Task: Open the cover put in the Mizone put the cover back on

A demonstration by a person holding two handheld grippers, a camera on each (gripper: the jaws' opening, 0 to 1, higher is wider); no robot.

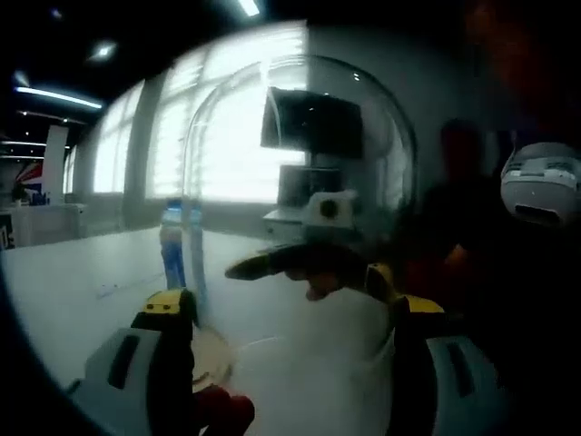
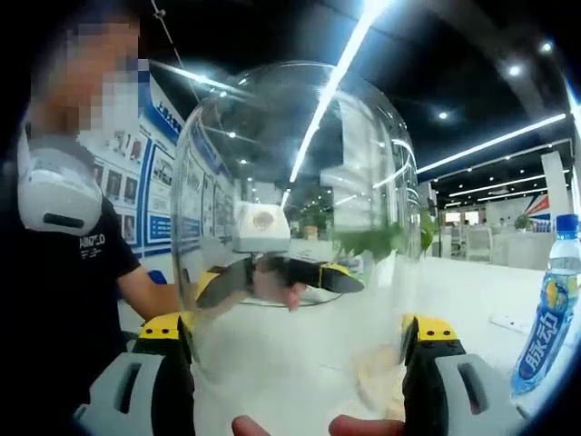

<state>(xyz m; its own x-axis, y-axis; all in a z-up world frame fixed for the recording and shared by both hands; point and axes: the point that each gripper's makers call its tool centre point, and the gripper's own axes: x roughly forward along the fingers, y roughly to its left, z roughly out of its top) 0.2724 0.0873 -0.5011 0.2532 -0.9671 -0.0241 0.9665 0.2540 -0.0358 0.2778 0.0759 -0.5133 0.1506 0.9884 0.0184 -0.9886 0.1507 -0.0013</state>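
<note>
Your cover is a clear glass dome with a rounded top, standing upright and close in front of both cameras; in the left gripper view the cover rises tall, its lower rim just over the white desk. The Mizone bottle stands upright on the desk off to the side, apart from the dome (blue cap, blue and white label, clear body); through the other view the Mizone shows blurred beside the dome's edge.
</note>
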